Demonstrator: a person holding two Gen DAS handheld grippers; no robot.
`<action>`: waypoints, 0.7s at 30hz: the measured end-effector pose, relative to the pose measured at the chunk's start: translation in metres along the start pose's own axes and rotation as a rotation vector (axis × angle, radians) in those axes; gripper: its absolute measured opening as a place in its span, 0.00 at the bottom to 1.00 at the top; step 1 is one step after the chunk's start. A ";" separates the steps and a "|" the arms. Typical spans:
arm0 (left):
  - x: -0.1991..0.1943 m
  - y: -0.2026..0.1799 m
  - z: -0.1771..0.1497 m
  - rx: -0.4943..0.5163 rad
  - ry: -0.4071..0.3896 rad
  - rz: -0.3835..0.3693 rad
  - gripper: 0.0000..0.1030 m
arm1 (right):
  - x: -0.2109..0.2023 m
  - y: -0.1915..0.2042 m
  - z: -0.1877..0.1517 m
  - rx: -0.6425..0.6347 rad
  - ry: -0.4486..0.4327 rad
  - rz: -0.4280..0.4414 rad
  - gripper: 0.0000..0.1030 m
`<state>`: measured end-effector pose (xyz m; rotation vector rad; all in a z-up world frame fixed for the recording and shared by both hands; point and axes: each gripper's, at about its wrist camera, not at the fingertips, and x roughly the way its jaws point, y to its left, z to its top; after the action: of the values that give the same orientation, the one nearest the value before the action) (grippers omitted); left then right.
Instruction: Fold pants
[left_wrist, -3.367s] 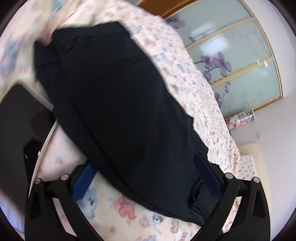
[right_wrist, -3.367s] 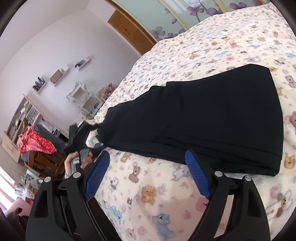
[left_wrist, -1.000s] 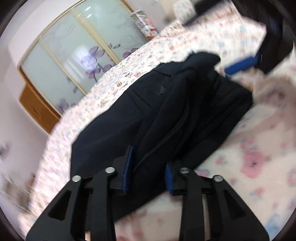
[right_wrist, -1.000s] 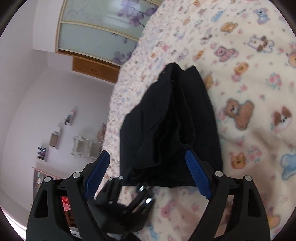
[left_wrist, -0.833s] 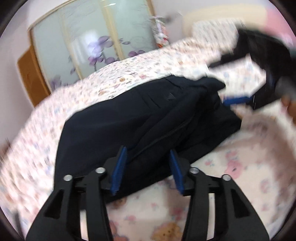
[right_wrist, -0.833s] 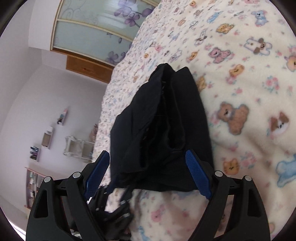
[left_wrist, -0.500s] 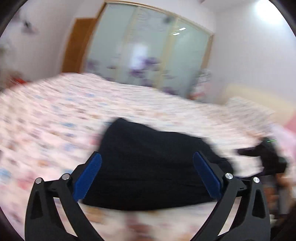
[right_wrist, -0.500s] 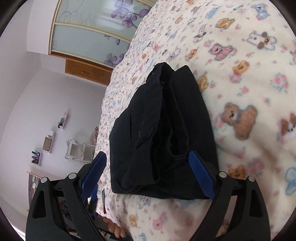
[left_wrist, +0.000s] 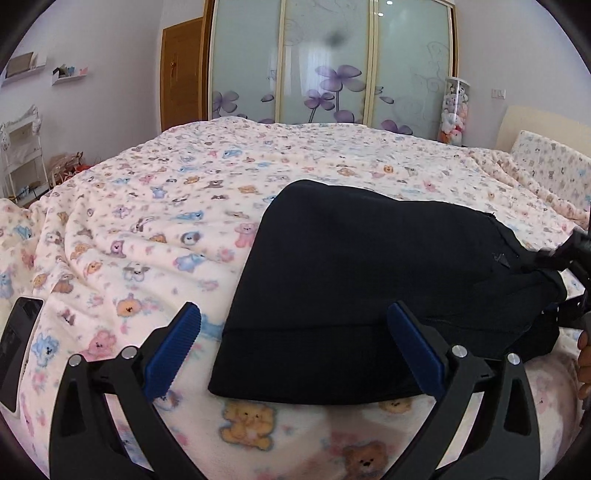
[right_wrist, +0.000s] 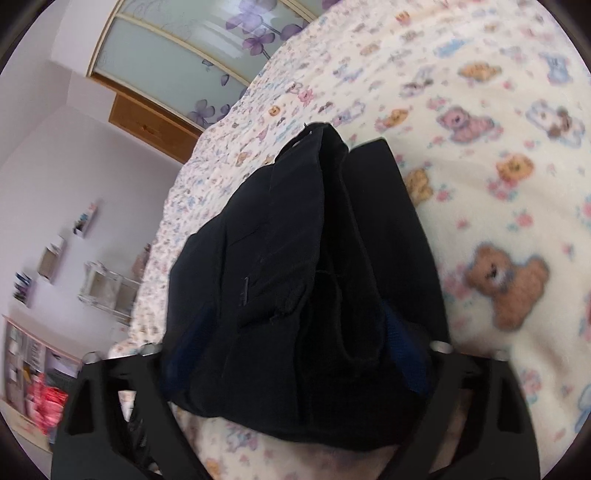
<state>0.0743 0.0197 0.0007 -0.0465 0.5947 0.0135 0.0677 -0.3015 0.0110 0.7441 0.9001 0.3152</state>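
Left wrist view: the left gripper (left_wrist: 293, 345) is held wide apart and empty before the folded pants (left_wrist: 373, 284), which lie on the bed (left_wrist: 155, 206). Soft, limp, light cloth is judged; the doubled near edge suits pinching. Only the right wrist view shows the right gripper (right_wrist: 295, 350), its fingers spread around the bulky, gaping end.
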 end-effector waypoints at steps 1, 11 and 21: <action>0.000 0.000 -0.001 0.000 0.000 -0.003 0.98 | -0.001 0.000 -0.001 -0.013 -0.006 -0.003 0.52; 0.007 0.012 -0.003 -0.051 0.040 -0.025 0.98 | -0.025 0.022 -0.008 -0.116 -0.066 0.076 0.29; 0.001 0.014 -0.004 -0.064 0.013 -0.054 0.98 | -0.059 0.005 -0.008 0.067 -0.161 0.358 0.24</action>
<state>0.0730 0.0338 -0.0036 -0.1249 0.6053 -0.0199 0.0264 -0.3268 0.0466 0.9799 0.6248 0.5350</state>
